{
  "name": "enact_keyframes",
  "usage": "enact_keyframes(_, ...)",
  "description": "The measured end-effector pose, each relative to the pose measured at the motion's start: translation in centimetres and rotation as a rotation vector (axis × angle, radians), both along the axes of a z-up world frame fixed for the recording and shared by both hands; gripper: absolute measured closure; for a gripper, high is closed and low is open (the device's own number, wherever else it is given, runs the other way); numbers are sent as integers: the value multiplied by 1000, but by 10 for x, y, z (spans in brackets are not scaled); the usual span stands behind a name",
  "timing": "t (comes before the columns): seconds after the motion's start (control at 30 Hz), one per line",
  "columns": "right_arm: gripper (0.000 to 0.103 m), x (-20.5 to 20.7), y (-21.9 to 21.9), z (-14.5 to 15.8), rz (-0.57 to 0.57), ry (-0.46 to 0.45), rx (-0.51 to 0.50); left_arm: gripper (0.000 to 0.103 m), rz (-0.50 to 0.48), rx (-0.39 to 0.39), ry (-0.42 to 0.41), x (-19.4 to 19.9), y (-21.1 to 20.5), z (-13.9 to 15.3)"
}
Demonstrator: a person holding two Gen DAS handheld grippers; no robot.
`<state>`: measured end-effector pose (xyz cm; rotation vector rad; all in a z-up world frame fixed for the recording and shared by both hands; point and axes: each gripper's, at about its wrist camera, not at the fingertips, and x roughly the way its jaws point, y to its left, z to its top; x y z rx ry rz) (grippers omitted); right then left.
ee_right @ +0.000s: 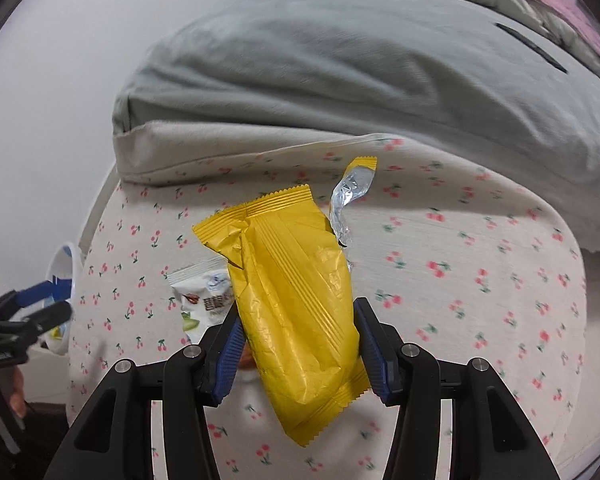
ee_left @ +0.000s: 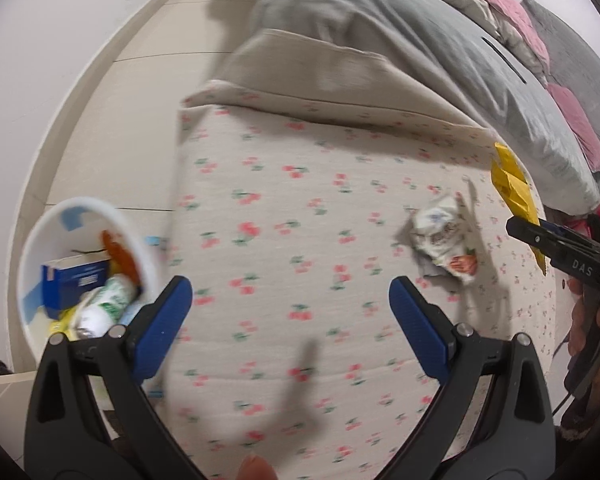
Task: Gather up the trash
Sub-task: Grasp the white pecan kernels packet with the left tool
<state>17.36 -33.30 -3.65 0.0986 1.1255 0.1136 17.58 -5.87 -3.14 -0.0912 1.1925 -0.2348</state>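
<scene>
Bed [ee_left: 300, 240], cherry-print sheet: open cloth ahead of the left gripper [ee_left: 290, 312], jaws spread, nothing between; edge drops left.
White bin [ee_left: 32, 248], left of it on the floor: blue box, bottle, orange scrap; lower rim cut off.
Yellow wrapper [ee_right: 296, 300]: pinched in the right gripper [ee_right: 298, 344], lower end hidden.
White wrapper [ee_left: 446, 244]: crumpled on the bed, print blurred.

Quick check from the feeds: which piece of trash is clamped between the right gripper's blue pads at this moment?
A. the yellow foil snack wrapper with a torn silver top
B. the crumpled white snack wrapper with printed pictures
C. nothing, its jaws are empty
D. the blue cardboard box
A: in the right wrist view the right gripper has both blue pads pressed on the yellow foil snack wrapper, while the crumpled white snack wrapper lies on the cherry-print bed sheet.
</scene>
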Motion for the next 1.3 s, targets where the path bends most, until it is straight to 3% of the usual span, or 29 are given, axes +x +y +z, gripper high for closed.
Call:
enact_keyframes(0.53, 49, -30, -63, 11, -153, 23, 10, 5, 8, 33, 24, 8, -104, -18)
enact_keyframes(0.87, 49, -46, -94, 10, -233, 15, 11, 5, 156, -14, 7, 17, -133, -29)
enact_keyframes(1.0, 49, -51, -104, 12, -258, 9, 35, 5, 188, 7, 10, 20, -147, -40)
enact_keyframes(1.2, 49, -54, -110, 12, -269, 5, 42, 5, 167, 107, -56, 14, -164, -43)
enact_keyframes(1.3, 49, -54, -113, 10, -277, 6, 45, 14, 142, 148, -76, 11, -169, -43)
